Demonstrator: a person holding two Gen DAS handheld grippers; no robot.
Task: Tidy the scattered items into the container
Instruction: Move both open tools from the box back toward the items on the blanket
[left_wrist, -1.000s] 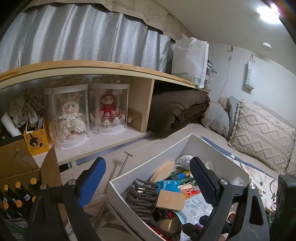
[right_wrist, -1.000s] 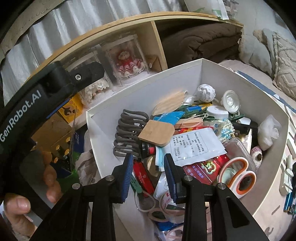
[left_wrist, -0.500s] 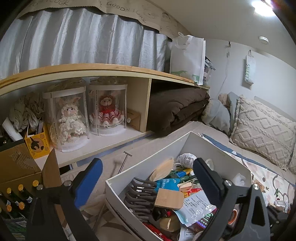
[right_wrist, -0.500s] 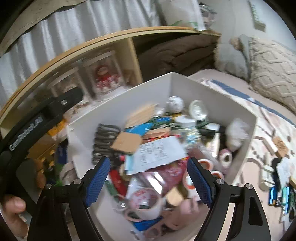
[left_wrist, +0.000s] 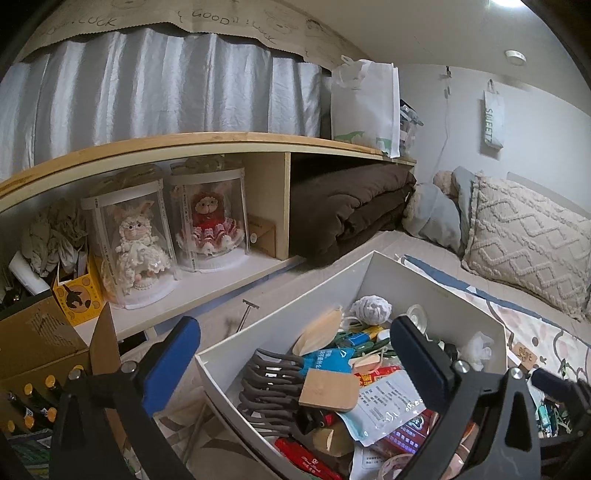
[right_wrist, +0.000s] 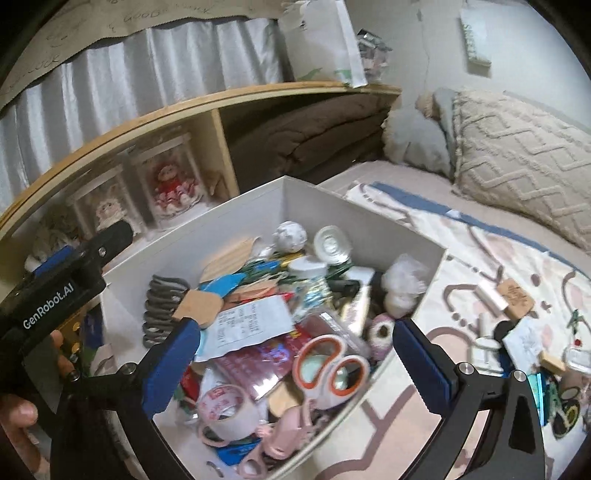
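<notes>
Hovering over the white box (right_wrist: 258, 206), right gripper (right_wrist: 295, 365) has just been opening, nothing between its jaws; left gripper (left_wrist: 295, 354) likewise spread, empty. Between pickups. Next: reach loose bits (right_wrist: 517, 332) right of the box.

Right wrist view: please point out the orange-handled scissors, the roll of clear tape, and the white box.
orange-handled scissors (right_wrist: 332, 365): right wrist view, between the handle loops.
roll of clear tape (right_wrist: 226, 411): right wrist view, its upper rim.
white box (right_wrist: 325, 206): right wrist view, far inner wall.
</notes>
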